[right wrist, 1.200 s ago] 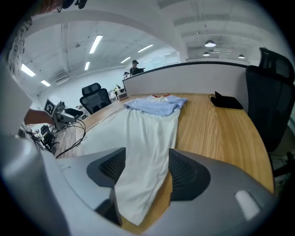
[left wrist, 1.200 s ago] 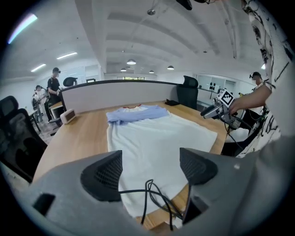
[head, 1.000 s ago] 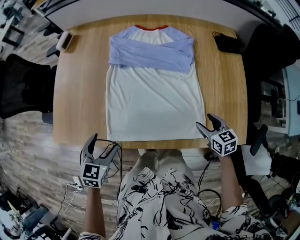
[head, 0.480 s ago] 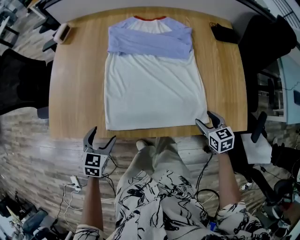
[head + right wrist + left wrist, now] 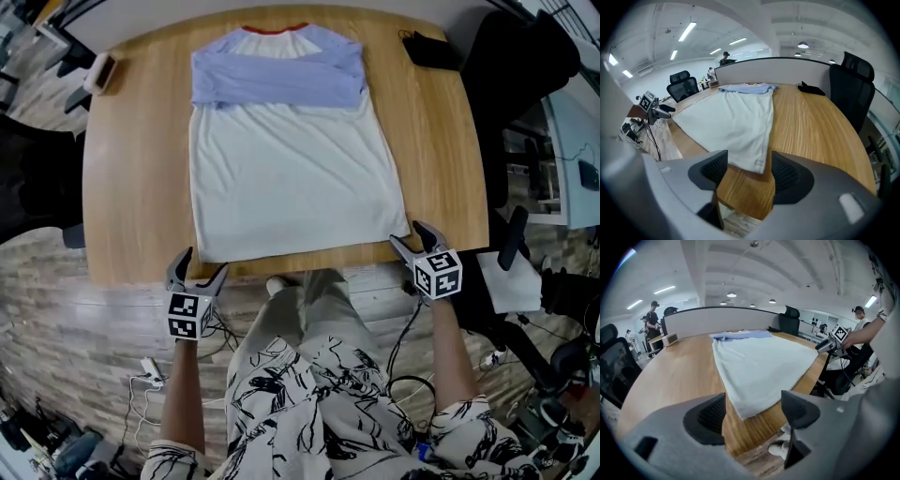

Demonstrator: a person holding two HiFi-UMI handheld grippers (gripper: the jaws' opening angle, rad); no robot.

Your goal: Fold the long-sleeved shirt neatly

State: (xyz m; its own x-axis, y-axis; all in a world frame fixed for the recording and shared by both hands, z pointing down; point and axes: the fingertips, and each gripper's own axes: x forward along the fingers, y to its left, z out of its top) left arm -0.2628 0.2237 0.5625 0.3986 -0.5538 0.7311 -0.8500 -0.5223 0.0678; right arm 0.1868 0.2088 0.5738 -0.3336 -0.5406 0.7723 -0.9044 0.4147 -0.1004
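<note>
DESK: Where is the shirt as the shutter goes?

ME: The long-sleeved shirt (image 5: 291,159) lies flat on the table (image 5: 131,187), collar at the far side, hem along the near edge where I stand. Its blue sleeves (image 5: 277,82) are folded across the chest in one band, and the pale body below is spread smooth

DESK: And your tongs?

ME: Both open, nothing gripped. My left tongs (image 5: 202,267) hang at the table's near edge, with the left hem corner (image 5: 740,414) lying a little ahead of the gap between the jaws. My right tongs (image 5: 409,236) are at the right hem corner (image 5: 757,161), which shows in the gap, neither pad pressing on it

DESK: How do you expect the cloth to behave?

ME: Light, thin and limp, by the look of it. I judge it will sag between two holds, cling a little to the wood and keep no line of its own, so a lopsided lift would skew the fold. Not fragile, but a shallow bite could slip off

DESK: Where do you take hold?

ME: At those two hem corners, on the stitched edge where the cloth is doubled, one in each pair of tongs, biting deep enough to catch both layers. Lifted together and level, the bottom edge should stay straight on its way toward the collar
</note>
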